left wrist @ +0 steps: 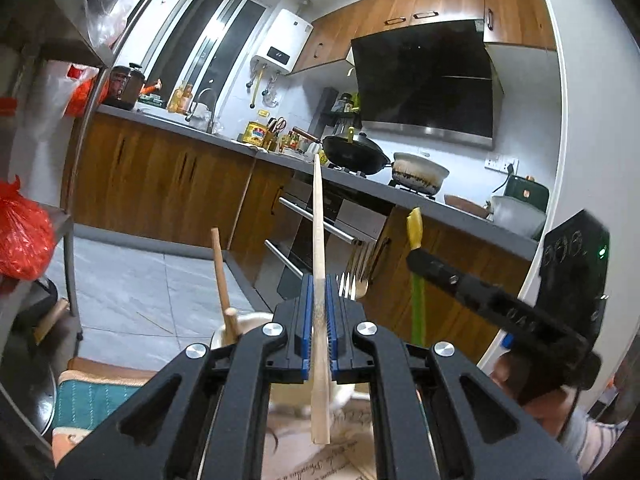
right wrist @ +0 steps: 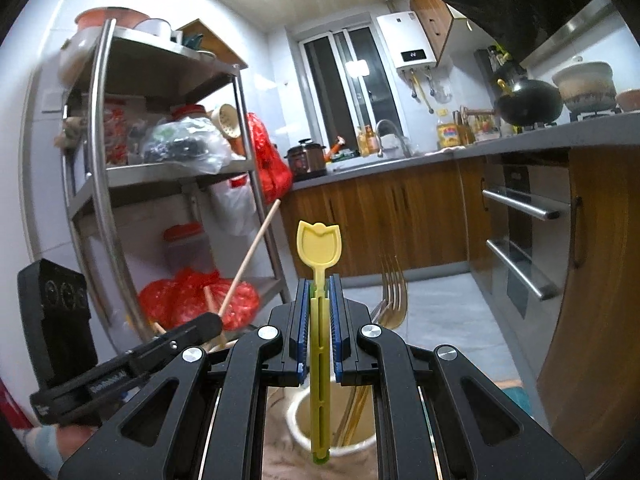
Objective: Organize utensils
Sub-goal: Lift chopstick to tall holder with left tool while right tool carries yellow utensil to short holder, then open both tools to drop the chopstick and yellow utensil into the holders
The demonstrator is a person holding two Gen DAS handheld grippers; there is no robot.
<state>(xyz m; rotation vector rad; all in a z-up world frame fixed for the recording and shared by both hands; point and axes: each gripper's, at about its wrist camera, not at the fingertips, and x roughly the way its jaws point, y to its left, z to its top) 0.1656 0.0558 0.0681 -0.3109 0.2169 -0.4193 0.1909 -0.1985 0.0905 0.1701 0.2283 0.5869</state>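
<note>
Wood-front cabinets (left wrist: 160, 184) under a grey counter (left wrist: 224, 142) run across the mid of the left wrist view; black range hood (left wrist: 428, 80) sits upper right, w/ a black wok (left wrist: 354, 152) and a white pot (left wrist: 420, 172) below it on the hob. In the right wrist view a steel shelf rack (right wrist: 160, 176) fills the left side, red bags (right wrist: 200, 300) on its low shelf, window (right wrist: 352, 88) at top centre.

Left gripper (left wrist: 319, 312) takes up the bottom centre of its view, blue pads pressed together on a pale wooden chopstick (left wrist: 318, 220) that stands near upright, tip reaching up to counter level. Right gripper (right wrist: 319, 316), bottom centre of its own view, pinches a yellow-green spoon (right wrist: 319, 248), tulip-shaped head up, stem running down past the pads.

White holder cup (right wrist: 340, 436) sits just below the right gripper at bottom centre; spoon's lower end hangs over its mouth, contact unclear. Metal forks (right wrist: 394, 296) stand in it, right of the pads. Two more wooden sticks (left wrist: 222, 280) poke up lower left of centre in the left wrist view.
</note>
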